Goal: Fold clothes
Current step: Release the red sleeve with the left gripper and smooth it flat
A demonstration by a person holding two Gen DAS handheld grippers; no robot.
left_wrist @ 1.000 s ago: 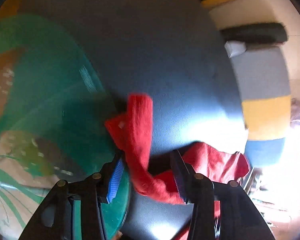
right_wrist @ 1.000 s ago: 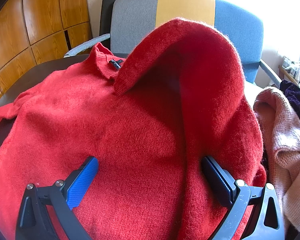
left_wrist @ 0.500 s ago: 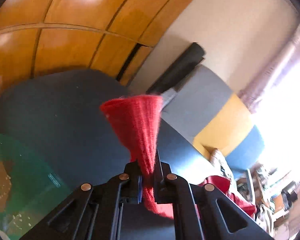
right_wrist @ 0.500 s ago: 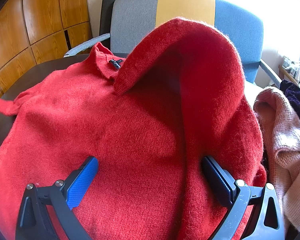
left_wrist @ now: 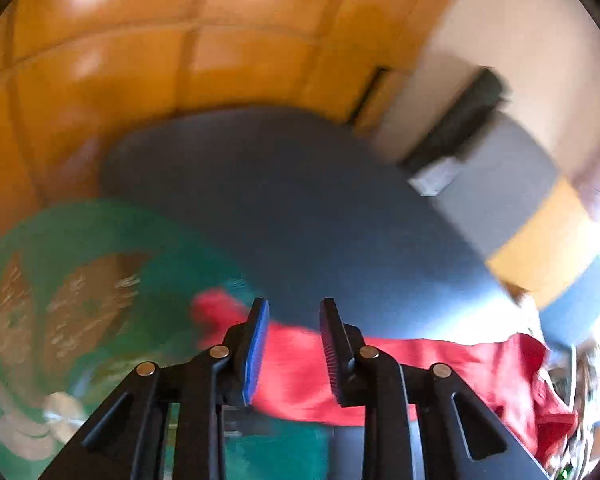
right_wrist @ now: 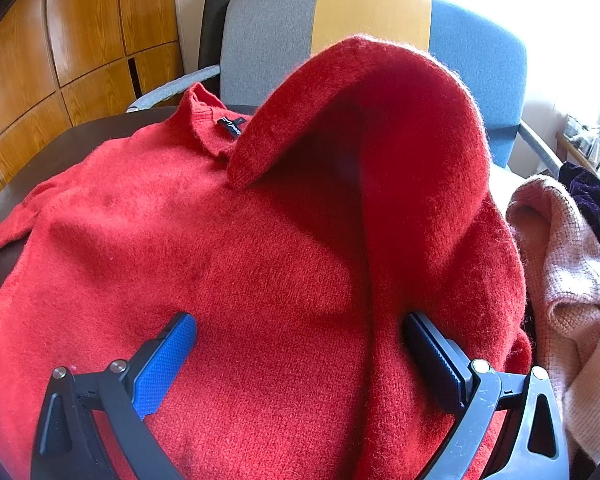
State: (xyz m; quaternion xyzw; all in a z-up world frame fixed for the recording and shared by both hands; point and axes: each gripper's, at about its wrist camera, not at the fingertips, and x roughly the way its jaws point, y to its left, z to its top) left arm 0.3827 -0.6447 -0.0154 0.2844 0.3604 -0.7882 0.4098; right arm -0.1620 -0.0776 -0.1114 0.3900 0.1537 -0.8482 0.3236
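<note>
On a dark table (right_wrist: pixel 4 216), a fuzzy red sweater (right_wrist: pixel 228 264) lies spread, one sleeve folded over; both grippers (left_wrist: pixel 294 344) (right_wrist: pixel 300 356) gape empty.

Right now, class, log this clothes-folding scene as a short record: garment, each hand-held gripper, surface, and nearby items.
garment: red sweater, spread flat, right sleeve arched over the body
left hand-held gripper: open, over the left sleeve
right hand-held gripper: open, over the sweater's body
surface: dark table
nearby: pink knit, chair, green patterned cloth
</note>
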